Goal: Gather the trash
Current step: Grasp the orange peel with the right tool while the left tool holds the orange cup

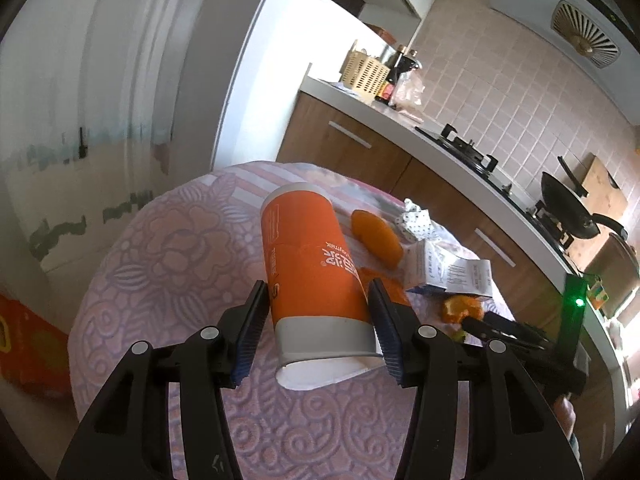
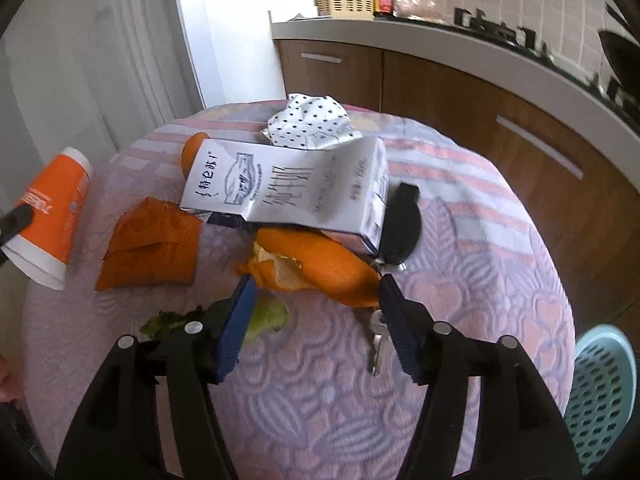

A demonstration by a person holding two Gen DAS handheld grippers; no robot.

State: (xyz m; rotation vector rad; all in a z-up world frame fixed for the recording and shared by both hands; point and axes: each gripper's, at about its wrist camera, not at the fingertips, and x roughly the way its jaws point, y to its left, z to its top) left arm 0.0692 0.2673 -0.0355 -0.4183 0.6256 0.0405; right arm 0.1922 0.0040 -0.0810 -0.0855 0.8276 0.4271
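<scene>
An orange paper cup [image 1: 312, 272] lies on its side on the round table's patterned cloth [image 1: 160, 256]. My left gripper [image 1: 318, 300] is open, its jaws on either side of the cup near the open end. The cup also shows in the right wrist view [image 2: 52, 216]. My right gripper [image 2: 314, 300] is open and empty just in front of an orange peel [image 2: 320, 260]. Behind it lies a white milk carton [image 2: 288, 184], a crumpled dotted paper [image 2: 308, 120], a flat orange peel piece [image 2: 152, 244] and a green scrap [image 2: 264, 316].
A black car key [image 2: 400, 224] with a metal key [image 2: 376, 340] lies right of the peel. A teal perforated basket [image 2: 604, 396] stands low at the right. A kitchen counter [image 1: 440, 144] with stove and wok runs behind the table.
</scene>
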